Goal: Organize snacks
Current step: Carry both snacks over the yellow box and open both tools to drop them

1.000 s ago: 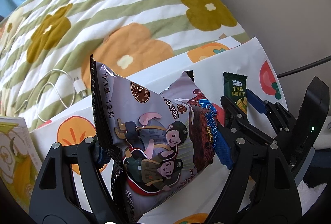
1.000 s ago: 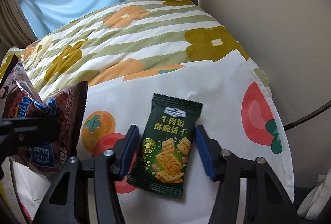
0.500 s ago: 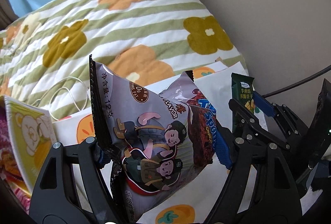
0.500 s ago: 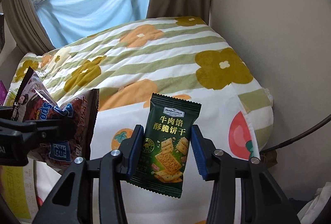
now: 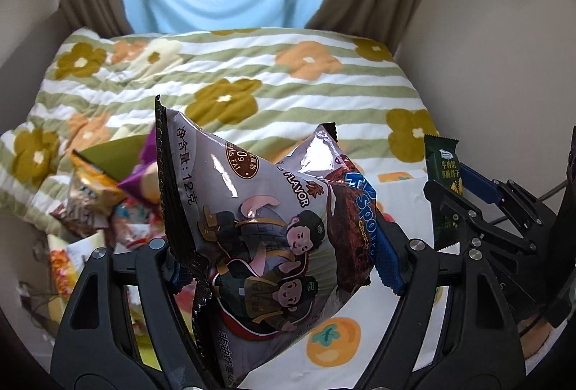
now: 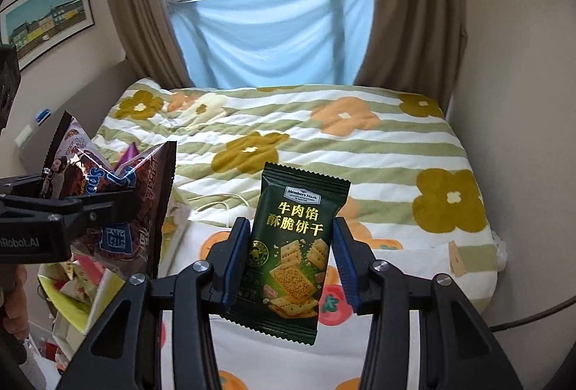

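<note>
left gripper (image 5: 284,264): i'm gripping a puffy grey bag (image 5: 252,228) with cartoon figures, and a brown bag (image 5: 351,210) is pressed against its right side; the fingers are sitting fairly wide, clamped across both.
right gripper (image 6: 291,264): i'm pinching a green packet (image 6: 293,246) of crackers upright between the blue pads (image 6: 237,257), fingers narrow, closed on its two long edges.
where the snacks are: all three are hanging in the air over the bed, clear of the cloth (image 6: 396,336) with orange and tomato prints below them.
across views: from the left camera i'm seeing the green packet edge-on at the right; from the right camera the two bags are sitting at the left, in the other gripper.
pile: more snacks (image 5: 104,206) are lying at the left of the bed (too jumbled to name singly).
bed: a quilt (image 6: 324,145) with green stripes and flowers is covering it, and a white cable (image 6: 219,203) is lying on it.
</note>
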{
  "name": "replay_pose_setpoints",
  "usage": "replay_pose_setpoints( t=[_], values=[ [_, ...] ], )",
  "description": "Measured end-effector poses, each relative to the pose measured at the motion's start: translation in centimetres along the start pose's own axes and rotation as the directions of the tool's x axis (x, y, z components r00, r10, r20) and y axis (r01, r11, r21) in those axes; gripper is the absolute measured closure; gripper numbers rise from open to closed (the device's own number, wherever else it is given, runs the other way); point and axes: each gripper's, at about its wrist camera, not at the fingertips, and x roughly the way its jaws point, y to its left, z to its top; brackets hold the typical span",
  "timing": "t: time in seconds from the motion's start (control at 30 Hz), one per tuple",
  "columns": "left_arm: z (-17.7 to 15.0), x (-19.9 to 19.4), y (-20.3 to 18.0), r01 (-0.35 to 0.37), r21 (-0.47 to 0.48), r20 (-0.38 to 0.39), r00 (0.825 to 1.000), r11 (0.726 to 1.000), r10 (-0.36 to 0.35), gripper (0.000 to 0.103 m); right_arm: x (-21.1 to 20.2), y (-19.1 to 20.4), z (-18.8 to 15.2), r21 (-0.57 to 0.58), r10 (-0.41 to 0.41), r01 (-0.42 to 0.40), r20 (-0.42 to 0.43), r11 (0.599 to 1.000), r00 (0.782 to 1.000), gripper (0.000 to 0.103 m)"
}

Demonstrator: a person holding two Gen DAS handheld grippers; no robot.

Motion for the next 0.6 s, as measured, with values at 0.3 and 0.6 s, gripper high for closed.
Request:
replay_pose_setpoints(
  t=[0.3,0.6],
  values=[
    [-2.9,-3.0,11.6,-0.088,-0.073,0.010,0.996,0.993,0.089,0.027,0.2,10.9,0.7,-0.076,0.126,-0.124,0.029,0.989,0.992,0.061],
    [-3.3,-0.3,20.2,-0.035,0.007,-0.083,0.996,0.999,0.035,0.026,2.1,20.4,-0.3,-0.037,0.104,-0.104,-0.002,0.994,0.995,0.061]
  ],
)
